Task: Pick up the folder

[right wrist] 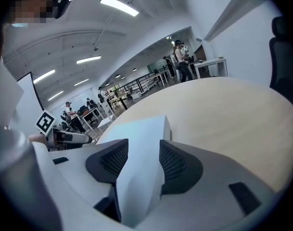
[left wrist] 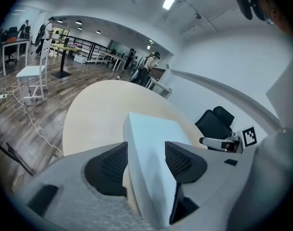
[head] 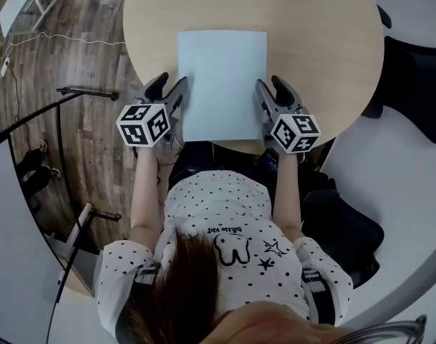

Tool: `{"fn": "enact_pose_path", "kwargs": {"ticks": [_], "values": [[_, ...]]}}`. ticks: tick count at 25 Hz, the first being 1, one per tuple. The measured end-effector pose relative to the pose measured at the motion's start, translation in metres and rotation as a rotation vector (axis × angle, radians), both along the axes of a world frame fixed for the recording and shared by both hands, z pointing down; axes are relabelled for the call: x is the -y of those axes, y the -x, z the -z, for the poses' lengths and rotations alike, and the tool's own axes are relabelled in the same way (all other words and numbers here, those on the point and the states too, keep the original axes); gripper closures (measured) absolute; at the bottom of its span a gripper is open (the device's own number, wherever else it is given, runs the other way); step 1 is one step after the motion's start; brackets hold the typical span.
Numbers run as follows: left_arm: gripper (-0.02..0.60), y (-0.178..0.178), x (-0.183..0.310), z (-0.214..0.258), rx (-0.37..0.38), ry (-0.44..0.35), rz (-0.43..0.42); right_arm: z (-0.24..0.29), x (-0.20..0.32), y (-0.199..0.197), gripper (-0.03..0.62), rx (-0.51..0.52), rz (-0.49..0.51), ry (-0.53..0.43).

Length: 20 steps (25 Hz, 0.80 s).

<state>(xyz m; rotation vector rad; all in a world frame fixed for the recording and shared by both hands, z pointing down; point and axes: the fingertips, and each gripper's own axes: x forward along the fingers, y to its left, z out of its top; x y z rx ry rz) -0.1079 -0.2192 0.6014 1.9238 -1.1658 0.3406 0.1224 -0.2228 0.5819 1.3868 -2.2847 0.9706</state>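
Observation:
A pale blue-white folder (head: 221, 84) lies flat on the round beige table (head: 311, 34), its near edge by the table's front rim. My left gripper (head: 169, 88) sits at the folder's left near corner and my right gripper (head: 273, 90) at its right near corner. In the left gripper view the folder (left wrist: 151, 138) runs between the wide-spread jaws of the left gripper (left wrist: 146, 162). The right gripper view shows the same: the folder (right wrist: 141, 143) lies between the parted jaws of the right gripper (right wrist: 144, 162). Neither pair of pads presses on it.
A black office chair (head: 411, 84) stands right of the table. On the wooden floor to the left are a white cable (head: 60, 38) and a black stand (head: 60, 120). A white chair (left wrist: 33, 76) and people at desks are far behind.

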Motion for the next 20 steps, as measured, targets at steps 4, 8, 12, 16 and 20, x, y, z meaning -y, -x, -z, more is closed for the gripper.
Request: {"fn": "enact_pose_path", "kwargs": {"ticks": [4,8,12,16,20], "values": [[0.321,-0.005,-0.003,-0.01,-0.024,0.05,-0.013,-0.014,0.0,-0.001,0.365,0.036,-0.017,0.053],[0.318,-0.015,-0.005,-0.018,-0.038,0.081,-0.023,-0.025,-0.002,-0.002,0.345,0.069,-0.025,0.104],[0.316,-0.019,-0.011,-0.028,-0.04,0.121,-0.026,-0.038,-0.007,-0.003,0.342,0.069,-0.025,0.144],[0.314,-0.022,-0.015,-0.038,-0.045,0.154,-0.028,-0.046,-0.011,-0.001,0.342,0.083,-0.024,0.168],[0.311,-0.023,-0.017,-0.047,-0.052,0.18,-0.026,-0.052,-0.014,-0.001,0.342,0.111,-0.036,0.192]]}}
